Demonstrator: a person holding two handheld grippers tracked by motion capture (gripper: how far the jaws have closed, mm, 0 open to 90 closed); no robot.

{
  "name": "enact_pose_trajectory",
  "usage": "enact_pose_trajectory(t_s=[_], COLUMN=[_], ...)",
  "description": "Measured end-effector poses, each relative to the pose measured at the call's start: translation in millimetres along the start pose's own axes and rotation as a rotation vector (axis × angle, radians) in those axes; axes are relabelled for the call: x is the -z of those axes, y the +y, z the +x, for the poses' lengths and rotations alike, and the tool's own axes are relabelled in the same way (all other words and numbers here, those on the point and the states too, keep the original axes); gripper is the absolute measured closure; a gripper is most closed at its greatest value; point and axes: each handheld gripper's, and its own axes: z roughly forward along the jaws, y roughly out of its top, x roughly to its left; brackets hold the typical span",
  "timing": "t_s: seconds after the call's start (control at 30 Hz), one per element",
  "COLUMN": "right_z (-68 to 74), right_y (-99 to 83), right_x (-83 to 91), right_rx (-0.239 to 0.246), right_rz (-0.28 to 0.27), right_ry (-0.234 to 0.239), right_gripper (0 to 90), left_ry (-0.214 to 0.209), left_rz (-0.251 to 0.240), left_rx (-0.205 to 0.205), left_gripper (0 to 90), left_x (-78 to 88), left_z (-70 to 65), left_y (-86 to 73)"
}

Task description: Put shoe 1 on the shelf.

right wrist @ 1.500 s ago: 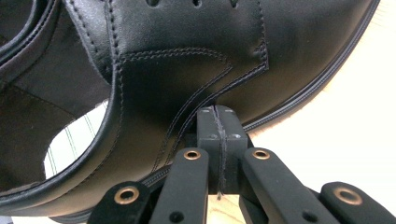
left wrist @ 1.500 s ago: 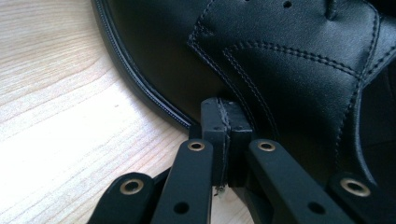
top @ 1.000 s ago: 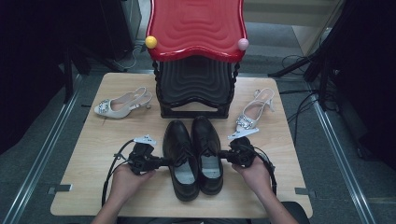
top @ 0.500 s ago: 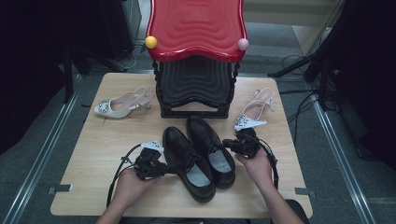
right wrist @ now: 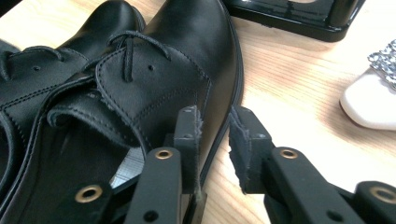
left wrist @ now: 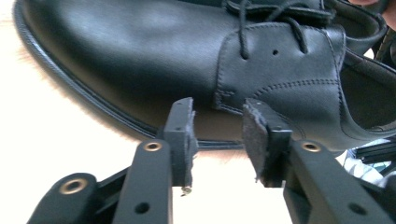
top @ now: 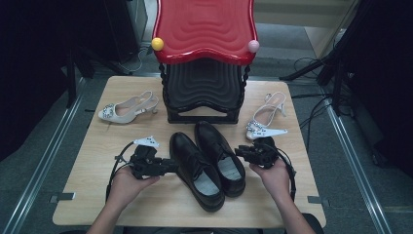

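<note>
Both grippers had just been opening, and nothing lay between either pair of jaws. Against the earlier high views, the pair of black leather lace-up shoes had been swung from standing square to the desk to lying slanted, toes toward the far left and heels toward the near right, and each gripper had let go of its shoe. This read as a release after repositioning: the pair had been set down together on the desk's middle, in front of the black ridged shoe rack point(top: 203, 92) with its red wavy top shelf point(top: 204, 27).

The left gripper point(top: 170, 165) stood partly open just beside the outer flank of the left black shoe point(top: 195, 168); in the left gripper view its pads point(left wrist: 183, 135) faced the shoe's point(left wrist: 196, 60) sole edge with a clear gap and no leather pinched. The right gripper point(top: 239, 152) was also partly open, beside the outer side of the right black shoe point(top: 220, 157); in the right gripper view one pad point(right wrist: 189, 135) sat close against the shoe's point(right wrist: 154, 70) side near the collar, the other over bare wooden desk point(right wrist: 289, 84).

One cream slingback heeled sandal point(top: 127, 108) lay near the desk's far left edge, its jewelled mate point(top: 265, 117) near the far right edge, both well apart from the grippers.
</note>
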Motion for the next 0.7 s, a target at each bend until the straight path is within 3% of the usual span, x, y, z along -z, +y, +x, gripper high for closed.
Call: enact_pose_trajectory(t_s=[0.47,0.6,0.7], right_z=[6.8,18.2,26.5], right_y=[3.1,6.0,6.2], right_x=[23.1,28.3,27.6], right_rx=[-0.032,-0.002,0.023], right_rz=[-0.049,-0.047,-0.043], right_ry=[0.038,0.039,0.047], right_gripper=[59.0,59.0,59.0], left_ry=[0.003,-0.024,-0.009], left_rz=[-0.019,-0.038,-0.025], left_rx=[-0.004,0.018,-0.003], left_gripper=[43.9,42.8,42.2], left_x=[1.4,2.6,3.0], left_z=[2.1,3.2,2.2], left_y=[10.3,13.5,16.3])
